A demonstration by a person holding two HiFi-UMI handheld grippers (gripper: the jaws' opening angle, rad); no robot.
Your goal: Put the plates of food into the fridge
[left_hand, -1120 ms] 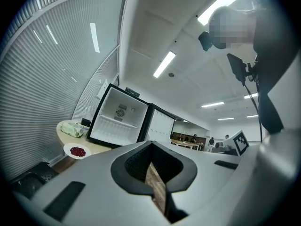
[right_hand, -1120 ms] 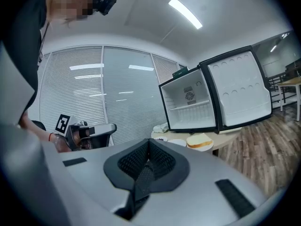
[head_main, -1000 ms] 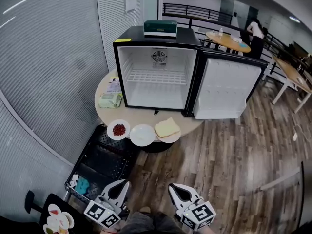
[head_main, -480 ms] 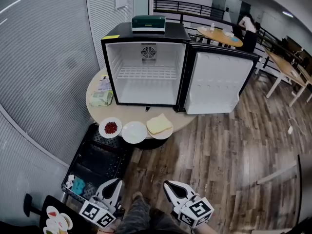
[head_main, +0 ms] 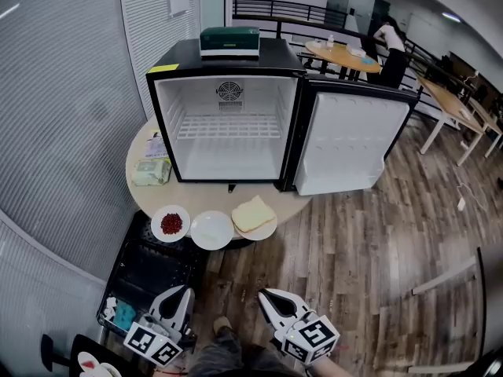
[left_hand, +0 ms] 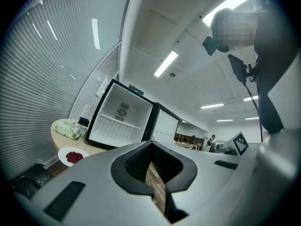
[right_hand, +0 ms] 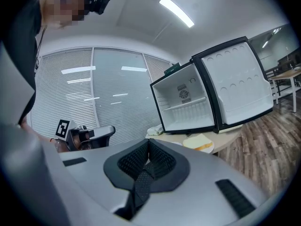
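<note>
Three plates stand in a row at the near rim of the round table [head_main: 138, 188]: one with red berries [head_main: 170, 223], an empty white plate [head_main: 211, 230], and one with sliced bread [head_main: 254, 216]. Behind them the small black fridge [head_main: 228, 124] is empty, its door [head_main: 350, 144] swung wide to the right. My left gripper [head_main: 184, 292] and right gripper [head_main: 267, 295] hang low at the bottom of the head view, well short of the table. Both are shut with nothing in them. The berries plate [left_hand: 71, 157] shows in the left gripper view, the bread plate [right_hand: 200, 142] in the right gripper view.
A green box [head_main: 229, 42] lies on top of the fridge. A pack of wipes [head_main: 151, 171] sits left of the fridge. A black crate [head_main: 149, 269] stands on the floor under the table's near-left rim. Farther back are tables, a railing and a person [head_main: 389, 42].
The fridge, table and plates have slid down and left in the head view as the person steps closer. Both grippers came along, still shut and empty.
</note>
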